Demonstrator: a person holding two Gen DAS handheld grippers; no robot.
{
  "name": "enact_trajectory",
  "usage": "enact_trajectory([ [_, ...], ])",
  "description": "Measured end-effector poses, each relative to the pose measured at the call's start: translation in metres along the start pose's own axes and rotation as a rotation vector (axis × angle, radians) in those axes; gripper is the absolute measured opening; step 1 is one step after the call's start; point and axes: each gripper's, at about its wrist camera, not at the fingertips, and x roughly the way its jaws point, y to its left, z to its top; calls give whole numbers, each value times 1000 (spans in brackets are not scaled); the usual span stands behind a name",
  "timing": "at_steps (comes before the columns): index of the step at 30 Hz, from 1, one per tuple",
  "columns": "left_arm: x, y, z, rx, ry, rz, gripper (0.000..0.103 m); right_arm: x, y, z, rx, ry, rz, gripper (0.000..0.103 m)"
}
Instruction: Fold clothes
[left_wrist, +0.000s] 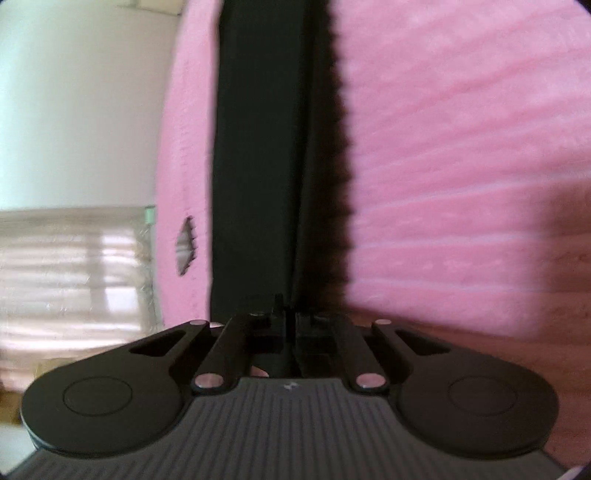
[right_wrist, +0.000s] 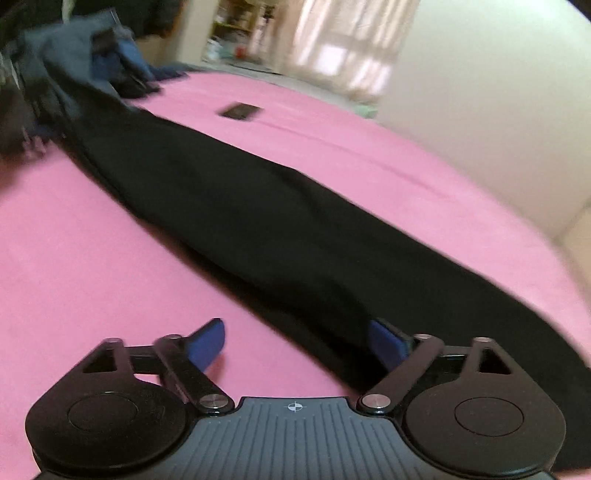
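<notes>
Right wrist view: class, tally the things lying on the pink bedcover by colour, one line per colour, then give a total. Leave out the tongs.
Black: 2, the long black garment and a small flat black object, too blurred to name.
Blue: 1, a heap of blue-grey clothes; the count of pieces in it cannot be told.
Total: 3 on the pink bedcover.

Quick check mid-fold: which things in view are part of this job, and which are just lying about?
Part of the job:
- black garment, stretched across the pink bed cover
- left gripper, shut on its end
- right gripper, open beside its edge

Lying about:
- pile of dark and blue clothes
- small dark flat object
</notes>
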Motion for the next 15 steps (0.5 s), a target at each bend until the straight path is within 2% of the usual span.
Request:
enact_trajectory([
  [4, -32, 43, -15, -188, 22, 40, 3, -6, -20, -25, -17, 72, -130, 89],
  [9, -35, 35, -4, -155, 53, 13, 2, -3, -36, -47, 6, 113, -213, 89],
  [12, -30, 26, -1, -159, 76, 8, 2, -10, -51, -62, 59, 125, -286, 89],
  [15, -25, 22, -3, -166, 91, -12, 2, -17, -63, -76, 71, 142, -321, 89],
])
